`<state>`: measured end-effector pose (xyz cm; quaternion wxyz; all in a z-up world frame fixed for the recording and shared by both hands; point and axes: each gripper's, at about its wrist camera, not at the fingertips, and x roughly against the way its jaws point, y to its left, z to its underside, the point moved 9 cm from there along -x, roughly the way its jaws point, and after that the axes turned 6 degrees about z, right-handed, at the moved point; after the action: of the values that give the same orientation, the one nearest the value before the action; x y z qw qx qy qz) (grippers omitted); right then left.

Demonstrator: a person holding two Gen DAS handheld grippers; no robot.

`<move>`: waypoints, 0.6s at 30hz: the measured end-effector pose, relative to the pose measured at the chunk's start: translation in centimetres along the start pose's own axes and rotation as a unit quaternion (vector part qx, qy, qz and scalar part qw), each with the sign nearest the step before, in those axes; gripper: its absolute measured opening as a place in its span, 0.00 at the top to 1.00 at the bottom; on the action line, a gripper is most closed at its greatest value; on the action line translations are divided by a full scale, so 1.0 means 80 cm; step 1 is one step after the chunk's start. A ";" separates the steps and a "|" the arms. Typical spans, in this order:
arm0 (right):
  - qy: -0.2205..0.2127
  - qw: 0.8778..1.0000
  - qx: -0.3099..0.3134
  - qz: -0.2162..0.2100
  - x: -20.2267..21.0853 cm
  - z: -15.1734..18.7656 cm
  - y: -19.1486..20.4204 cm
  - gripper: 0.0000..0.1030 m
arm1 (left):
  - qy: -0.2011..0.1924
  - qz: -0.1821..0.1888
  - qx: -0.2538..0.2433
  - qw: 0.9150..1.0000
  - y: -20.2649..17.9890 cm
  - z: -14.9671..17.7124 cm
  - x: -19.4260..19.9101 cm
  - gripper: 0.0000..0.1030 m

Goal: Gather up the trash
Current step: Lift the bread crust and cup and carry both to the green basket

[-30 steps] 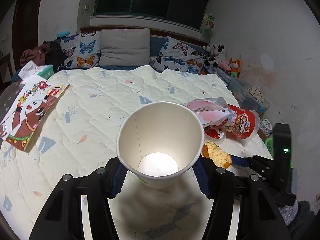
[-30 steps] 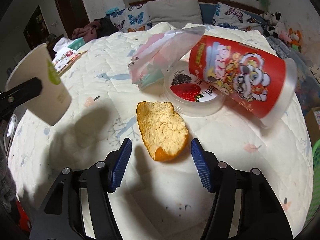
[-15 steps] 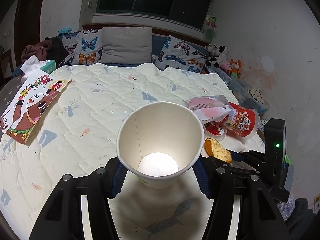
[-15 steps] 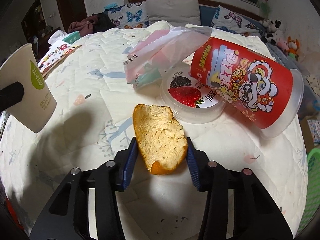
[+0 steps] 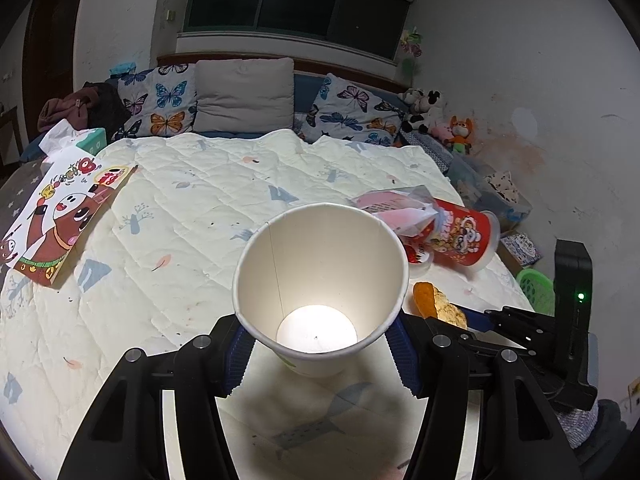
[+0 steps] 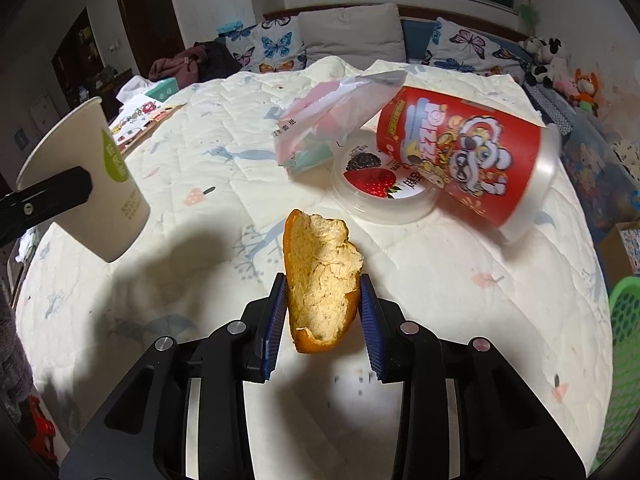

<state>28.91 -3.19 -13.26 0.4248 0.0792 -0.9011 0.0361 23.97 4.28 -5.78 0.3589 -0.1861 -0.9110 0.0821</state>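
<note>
A white paper cup [image 5: 320,264] stands upright, mouth toward the camera and nothing inside, with my left gripper [image 5: 320,340] shut on its lower wall; the right wrist view has the same cup [image 6: 100,184] hanging at far left. The right gripper [image 6: 322,292] has its jaws closing, both blue pads pressed on a piece of orange peel [image 6: 320,264] held just above the quilt. Behind the peel lie a red snack tub [image 6: 460,160] on its side, a round clear lid [image 6: 380,188] with a strawberry label, and a crumpled plastic wrapper [image 6: 320,120].
All of this is on a cream quilted bed [image 5: 200,208]. A picture book [image 5: 60,216] and a tissue box [image 5: 90,140] lie at its left edge, with pillows at the head. A green basket [image 6: 624,312] stands on the floor to the right, plush toys by the wall.
The right jaws have come together on the orange peel, which now hangs tilted above the quilt instead of lying flat. The left gripper and its cup have stayed put.
</note>
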 end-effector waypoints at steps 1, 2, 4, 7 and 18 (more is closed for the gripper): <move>-0.003 1.000 -0.001 0.000 0.005 0.002 -0.002 0.65 | 0.000 0.001 -0.001 1.000 -0.003 0.001 0.001 0.44; -0.006 1.000 -0.002 0.000 0.010 0.004 -0.004 0.65 | 0.000 0.002 -0.003 1.000 -0.007 0.001 0.002 0.44; -0.007 1.000 -0.003 0.001 0.017 0.007 -0.008 0.65 | 0.000 0.004 -0.010 1.000 -0.016 0.004 0.003 0.44; -0.012 1.000 -0.008 0.004 0.028 0.013 -0.014 0.65 | 0.002 0.009 -0.015 1.000 -0.028 0.008 0.004 0.44; -0.037 0.998 -0.042 0.019 0.083 0.034 -0.060 0.65 | 0.006 0.028 -0.041 0.999 -0.084 0.017 0.001 0.44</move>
<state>23.51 -9.04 -9.87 0.3929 0.0454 -0.9184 0.0033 21.13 -1.86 -4.78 0.3539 -0.2262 -0.9059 0.0534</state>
